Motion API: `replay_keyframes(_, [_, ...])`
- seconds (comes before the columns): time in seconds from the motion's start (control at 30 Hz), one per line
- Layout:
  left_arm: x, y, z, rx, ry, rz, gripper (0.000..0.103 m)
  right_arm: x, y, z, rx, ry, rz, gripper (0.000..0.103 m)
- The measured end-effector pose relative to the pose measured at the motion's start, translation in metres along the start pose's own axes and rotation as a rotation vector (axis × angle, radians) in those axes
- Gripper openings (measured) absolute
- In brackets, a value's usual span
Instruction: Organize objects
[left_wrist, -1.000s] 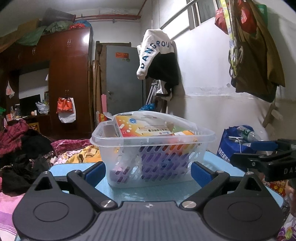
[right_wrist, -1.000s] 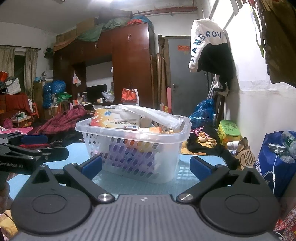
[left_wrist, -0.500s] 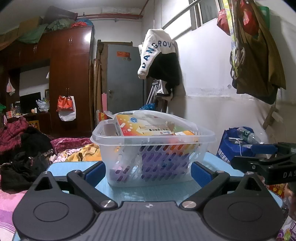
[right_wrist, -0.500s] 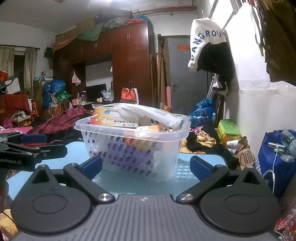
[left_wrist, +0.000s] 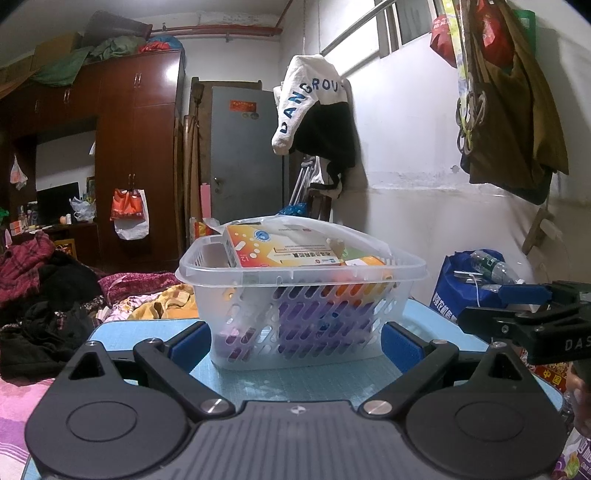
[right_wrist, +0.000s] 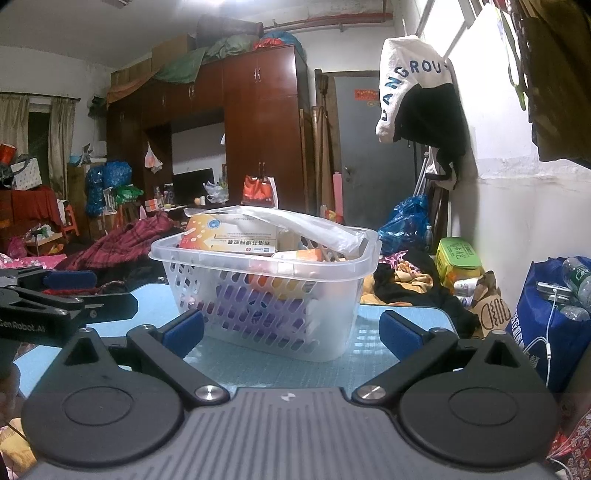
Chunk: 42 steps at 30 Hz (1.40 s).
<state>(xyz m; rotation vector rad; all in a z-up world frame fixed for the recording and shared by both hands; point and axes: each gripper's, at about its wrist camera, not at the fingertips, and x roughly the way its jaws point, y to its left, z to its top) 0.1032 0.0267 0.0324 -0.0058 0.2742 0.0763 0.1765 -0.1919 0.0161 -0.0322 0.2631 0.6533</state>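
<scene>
Left wrist view: left gripper level (jaws apart) before basket

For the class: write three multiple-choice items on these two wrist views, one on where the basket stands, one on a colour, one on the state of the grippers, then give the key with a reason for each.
1. Where does the clear basket stand?
A. on the blue table
B. on the floor
C. on top of the wardrobe

2. What colour are the finger pads of the left gripper?
A. red
B. blue
C. white

3. How do the left gripper and the right gripper stand?
A. both shut on the basket
B. one open, one shut
C. both open, holding nothing

Key: 1 A, the basket's base rests on the blue tabletop in both views. 2 B, the pads at the fingertips are plainly blue. 3 C, each pair of fingers is spread wide with the basket beyond them, untouched.
</scene>
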Motion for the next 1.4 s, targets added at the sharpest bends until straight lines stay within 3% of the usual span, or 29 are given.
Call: replay_keyframes(1.4, [0.007, -0.011, -0.003, 0.034, 0.006, 0.002, 0.100, 0.005, -0.001, -0.004, -0.004, 0.012, 0.004, 0.103])
